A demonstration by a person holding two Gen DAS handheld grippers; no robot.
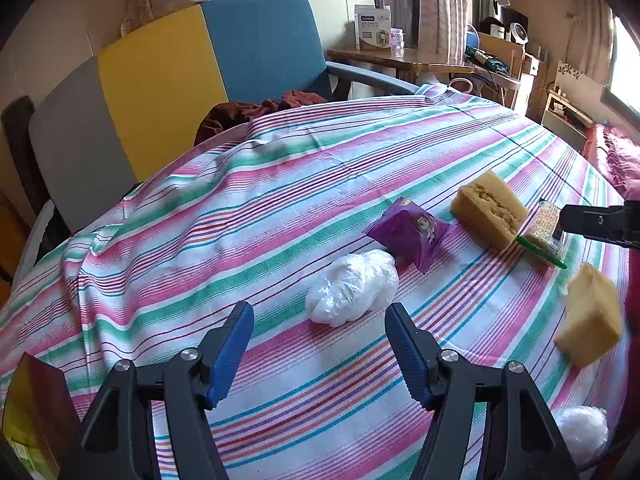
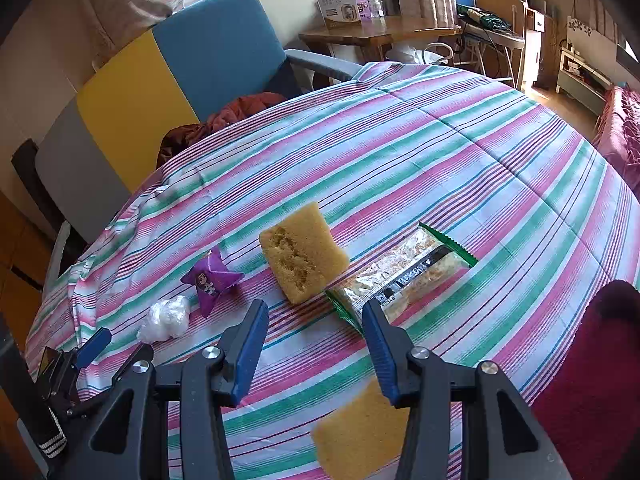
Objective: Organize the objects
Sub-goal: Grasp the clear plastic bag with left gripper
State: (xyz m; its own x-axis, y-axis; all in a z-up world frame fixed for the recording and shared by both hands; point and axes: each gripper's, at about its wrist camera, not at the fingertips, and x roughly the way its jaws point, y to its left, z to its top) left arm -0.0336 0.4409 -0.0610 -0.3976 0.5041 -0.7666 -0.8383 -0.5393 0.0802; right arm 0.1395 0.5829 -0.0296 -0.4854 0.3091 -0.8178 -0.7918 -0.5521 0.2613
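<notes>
My left gripper [image 1: 319, 313] is open just above the striped tablecloth [image 1: 240, 216], and a crumpled white plastic bag [image 1: 352, 288] lies just ahead of its blue fingertips without touching them. Beyond it are a purple snack packet [image 1: 408, 232], a yellow sponge [image 1: 488, 210] and a green-edged cracker packet [image 1: 544, 232]. My right gripper [image 2: 315, 309] is open, with nothing between its pads, over the cloth in front of the sponge [image 2: 304, 256] and cracker packet [image 2: 404, 276]. A second yellow sponge [image 2: 360, 432] [image 1: 592, 316] shows blurred and tilted below the right gripper's fingers, partly hidden by them.
A grey, yellow and blue sofa [image 1: 160, 92] with dark red cloth [image 1: 256, 110] stands behind the table. Another white bag [image 1: 580, 432] lies near the table's right edge. Dark red fabric [image 2: 592, 384] lies at the right. A wooden side table [image 2: 380, 34] carries a box.
</notes>
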